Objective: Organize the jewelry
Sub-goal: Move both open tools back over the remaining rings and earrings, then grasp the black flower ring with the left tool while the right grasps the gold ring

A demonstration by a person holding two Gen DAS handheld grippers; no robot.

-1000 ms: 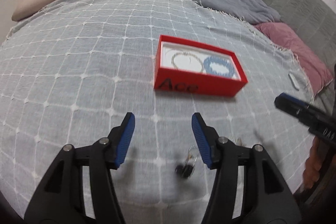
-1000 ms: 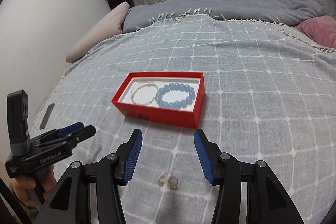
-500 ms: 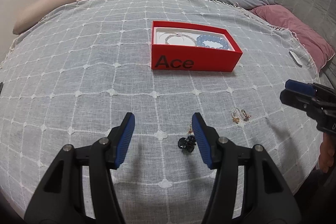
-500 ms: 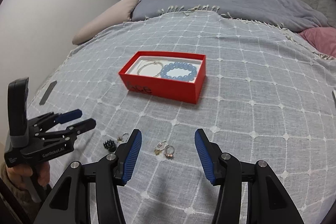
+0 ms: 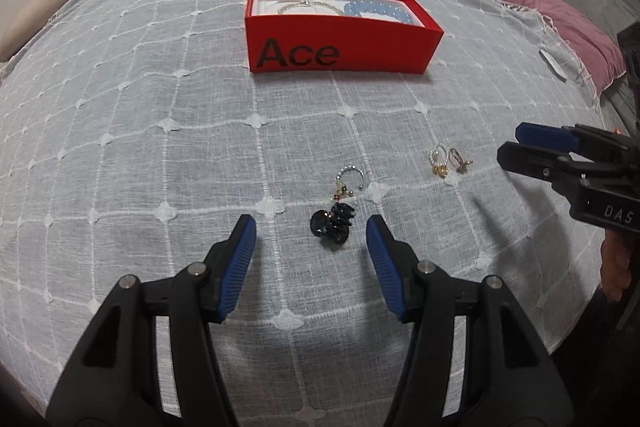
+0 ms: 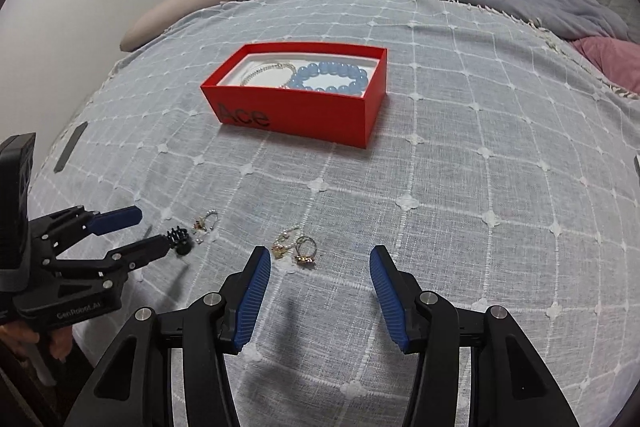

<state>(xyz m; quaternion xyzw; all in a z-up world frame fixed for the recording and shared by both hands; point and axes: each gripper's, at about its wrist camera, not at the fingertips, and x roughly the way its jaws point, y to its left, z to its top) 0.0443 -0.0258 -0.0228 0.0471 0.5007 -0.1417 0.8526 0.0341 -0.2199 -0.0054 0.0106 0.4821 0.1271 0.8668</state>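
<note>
A red box marked "Ace" (image 5: 344, 39) (image 6: 296, 95) sits on the grey checked bedspread, holding a blue bead bracelet (image 6: 332, 77) and a silver bracelet (image 6: 266, 71). Nearer me lie a small black clip (image 5: 332, 225) (image 6: 180, 239), a silver hoop piece with red beads (image 5: 348, 181) and a pair of gold earrings (image 5: 448, 161) (image 6: 296, 247). My left gripper (image 5: 311, 225) is open and low over the cloth, and the black clip lies untouched between its fingertips. My right gripper (image 6: 320, 254) is open too, and the gold earrings lie just ahead of its left finger.
A beige pillow (image 6: 192, 3) and a grey blanket lie at the bed's head. At the right edge there is a pink pillow (image 5: 552, 15). A white tag (image 5: 554, 65) lies near it, and a dark flat strip (image 6: 70, 147) near the left edge.
Both grippers have sunk toward the bedspread and tilted. The black clip now sits between the left fingertips and the gold earrings are close to the right ones. Jaw widths look the same.
</note>
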